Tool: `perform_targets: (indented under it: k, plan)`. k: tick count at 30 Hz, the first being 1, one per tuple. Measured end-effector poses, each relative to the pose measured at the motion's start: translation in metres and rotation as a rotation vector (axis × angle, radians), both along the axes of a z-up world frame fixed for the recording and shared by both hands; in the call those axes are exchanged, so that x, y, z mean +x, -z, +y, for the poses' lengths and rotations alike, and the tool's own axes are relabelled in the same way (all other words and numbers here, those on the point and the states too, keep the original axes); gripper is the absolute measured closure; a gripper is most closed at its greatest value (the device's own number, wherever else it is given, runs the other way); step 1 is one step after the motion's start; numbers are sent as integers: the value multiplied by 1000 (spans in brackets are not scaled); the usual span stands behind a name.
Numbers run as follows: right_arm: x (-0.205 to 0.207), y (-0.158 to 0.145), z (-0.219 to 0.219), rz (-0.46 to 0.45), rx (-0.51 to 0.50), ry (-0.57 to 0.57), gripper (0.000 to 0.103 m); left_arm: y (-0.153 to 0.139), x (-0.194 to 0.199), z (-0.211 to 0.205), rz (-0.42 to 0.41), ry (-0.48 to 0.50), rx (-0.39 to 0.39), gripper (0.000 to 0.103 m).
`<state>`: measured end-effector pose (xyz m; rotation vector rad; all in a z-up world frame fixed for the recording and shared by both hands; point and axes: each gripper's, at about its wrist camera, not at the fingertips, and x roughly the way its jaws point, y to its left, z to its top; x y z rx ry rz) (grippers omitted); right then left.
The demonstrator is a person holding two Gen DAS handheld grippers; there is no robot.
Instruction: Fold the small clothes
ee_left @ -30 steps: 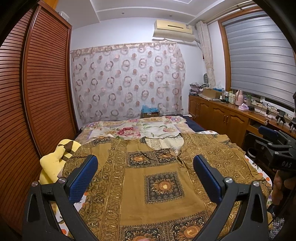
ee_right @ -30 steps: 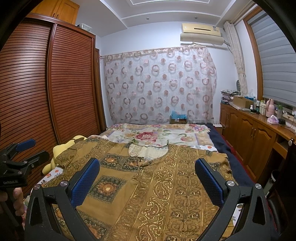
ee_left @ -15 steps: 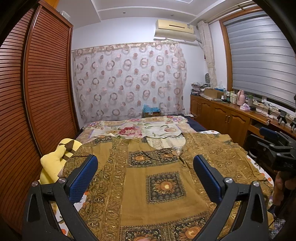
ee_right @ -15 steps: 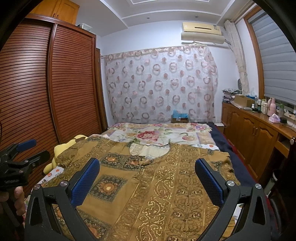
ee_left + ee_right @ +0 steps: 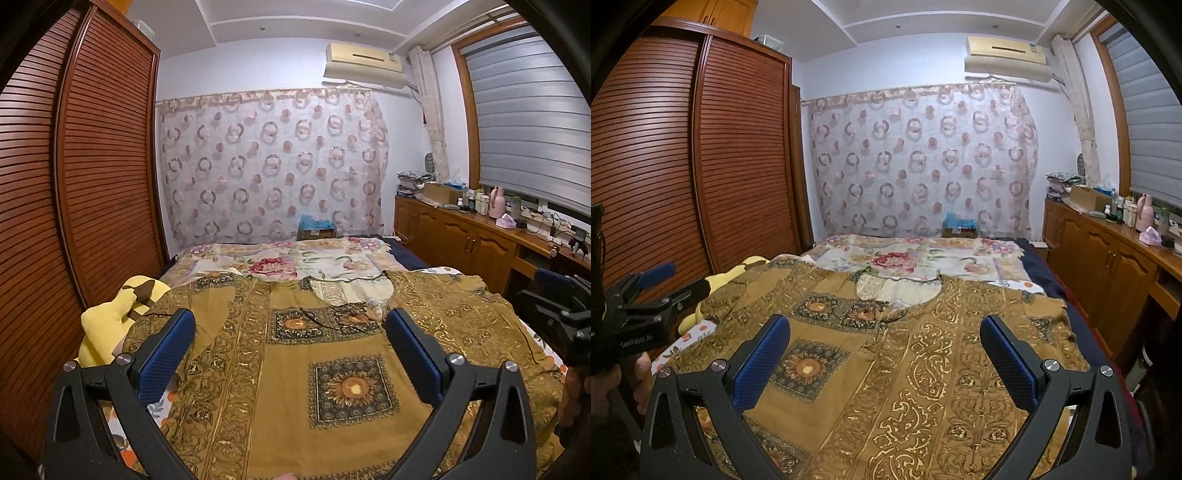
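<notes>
I hold my left tool [image 5: 290, 325] and right tool [image 5: 884, 330] side by side, level, both with jaws spread wide and holding nothing

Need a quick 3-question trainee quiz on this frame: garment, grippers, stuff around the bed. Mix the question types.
1. True or false: the left gripper is shut on the brown patterned garment.
2. Multiple choice: the yellow plush toy lies A) on the wooden counter, B) at the garment's wardrobe-side edge, C) inside the neckline.
3. Fill in: the garment is spread flat on the ____, neckline toward the curtain.

Key: 1 false, both the left gripper and the right gripper are open, holding nothing. 2 B. 3 bed.
</notes>
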<state>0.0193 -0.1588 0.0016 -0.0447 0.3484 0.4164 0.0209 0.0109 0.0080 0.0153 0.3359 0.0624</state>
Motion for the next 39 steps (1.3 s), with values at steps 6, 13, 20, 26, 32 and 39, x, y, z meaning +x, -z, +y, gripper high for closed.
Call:
perform_targets:
  k: [6, 13, 20, 26, 32, 39]
  plan:
    - [17, 12, 10, 40, -25, -13, 0, 20, 22, 9, 55, 14, 15, 0]
    - [35, 24, 23, 129, -38, -68, 2, 33, 37, 32, 132, 76, -9, 0]
    - [43, 30, 41, 200, -98, -125, 7, 38, 41, 73, 216, 82, 17, 0]
    - [46, 25, 37, 215, -146, -128, 7, 49, 49, 132, 289, 74, -58, 0]
    - [51, 29, 41, 225, -175, -119, 7, 65, 59, 172, 335, 26, -77, 14]
    - [44, 31, 45, 211, -173, -117, 7, 94, 82, 204, 444, -38, -117, 40]
